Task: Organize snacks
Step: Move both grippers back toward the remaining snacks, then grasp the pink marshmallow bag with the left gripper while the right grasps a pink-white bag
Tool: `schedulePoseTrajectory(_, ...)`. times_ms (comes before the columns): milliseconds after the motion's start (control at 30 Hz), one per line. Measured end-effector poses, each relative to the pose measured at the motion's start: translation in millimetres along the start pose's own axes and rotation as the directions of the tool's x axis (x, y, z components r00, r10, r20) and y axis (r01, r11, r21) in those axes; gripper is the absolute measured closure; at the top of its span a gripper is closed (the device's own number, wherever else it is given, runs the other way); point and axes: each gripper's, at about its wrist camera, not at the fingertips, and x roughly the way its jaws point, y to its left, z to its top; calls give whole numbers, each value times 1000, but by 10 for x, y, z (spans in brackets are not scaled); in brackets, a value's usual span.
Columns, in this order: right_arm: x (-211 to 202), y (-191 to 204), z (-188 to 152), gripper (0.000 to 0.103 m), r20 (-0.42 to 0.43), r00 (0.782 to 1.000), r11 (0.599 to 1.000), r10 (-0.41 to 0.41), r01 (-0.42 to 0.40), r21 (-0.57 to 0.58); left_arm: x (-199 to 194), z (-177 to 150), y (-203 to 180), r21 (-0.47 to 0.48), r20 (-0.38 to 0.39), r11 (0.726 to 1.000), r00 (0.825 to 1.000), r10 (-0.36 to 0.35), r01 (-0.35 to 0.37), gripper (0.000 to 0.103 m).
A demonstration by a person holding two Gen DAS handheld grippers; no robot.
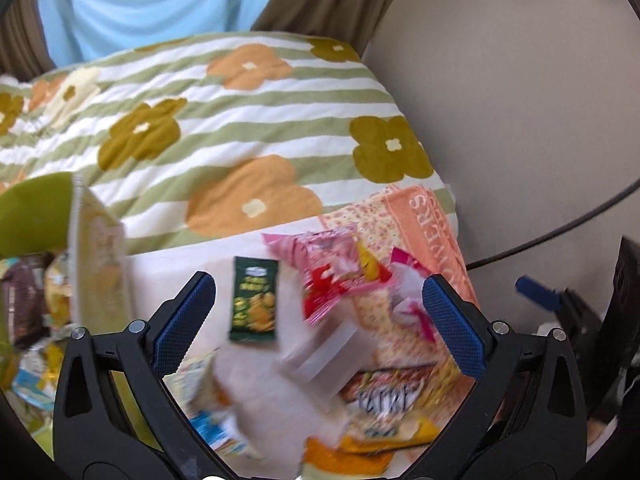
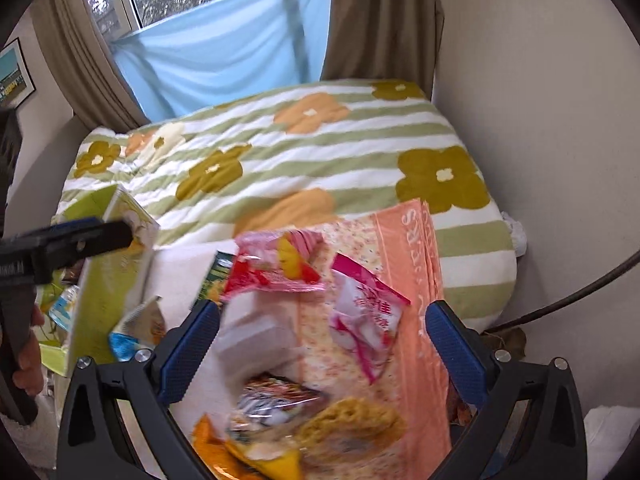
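Observation:
Snack packets lie on a bed. In the left wrist view my left gripper point(image 1: 318, 320) is open and empty above a dark green packet point(image 1: 255, 304), a pink and red packet point(image 1: 336, 268) and a noodle pack point(image 1: 388, 396). A green box point(image 1: 96, 264) holding several snacks stands at the left. In the right wrist view my right gripper point(image 2: 322, 344) is open and empty over a white packet point(image 2: 256, 336), a pink and white packet point(image 2: 368, 312), the pink and red packet point(image 2: 276, 264) and the noodle pack point(image 2: 320, 420). The left gripper point(image 2: 72, 240) reaches in near the green box point(image 2: 108, 280).
A peach towel point(image 2: 404, 280) lies under the snacks on a striped flowered quilt point(image 2: 280, 152). A wall point(image 2: 540, 120) runs along the right. A black cable point(image 1: 560, 232) hangs at the right. Curtains and a window are beyond the bed.

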Motion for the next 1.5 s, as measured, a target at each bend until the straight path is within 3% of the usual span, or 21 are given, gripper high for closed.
schedulePoseTrajectory(333, 752, -258, -61, 1, -119, 992, 999, 38, -42, -30, 1196, 147, -320, 0, -179, 997, 981, 75, -76, 1)
schedulePoseTrajectory(600, 1113, -196, -159, 2, -163, 986, 998, -29, 21, -51, 1603, 154, -275, 16, -236, 992, 964, 122, -121, 5)
schedulePoseTrajectory(667, 1161, -182, -177, 4, -174, 983, 997, -51, 40, -66, 1661, 144, -244, 16, -244, 992, 962, 124, -124, 7)
schedulePoseTrajectory(800, 1238, -194, -173, 5, -189, 980, 995, -70, 55, -85, 1738, 108, -203, 2, -260, 996, 962, 86, -88, 27)
schedulePoseTrajectory(967, 1317, -221, -178, 18, -222, 973, 996, -68, 53, -74, 1732, 80, -186, 18, -253, 998, 965, 70, -68, 31)
schedulePoseTrajectory(1333, 1475, -348, -251, 21, -285, 955, 996, -84, 83, -18, 1565, 52, -115, 4, -238, 998, 970, 55, -56, 33)
schedulePoseTrajectory(1500, 1426, -313, -276, 38, -274, 957, 995, -94, 85, -42, 1422, 61, -120, 4, -216, 998, 974, 62, -63, 33)
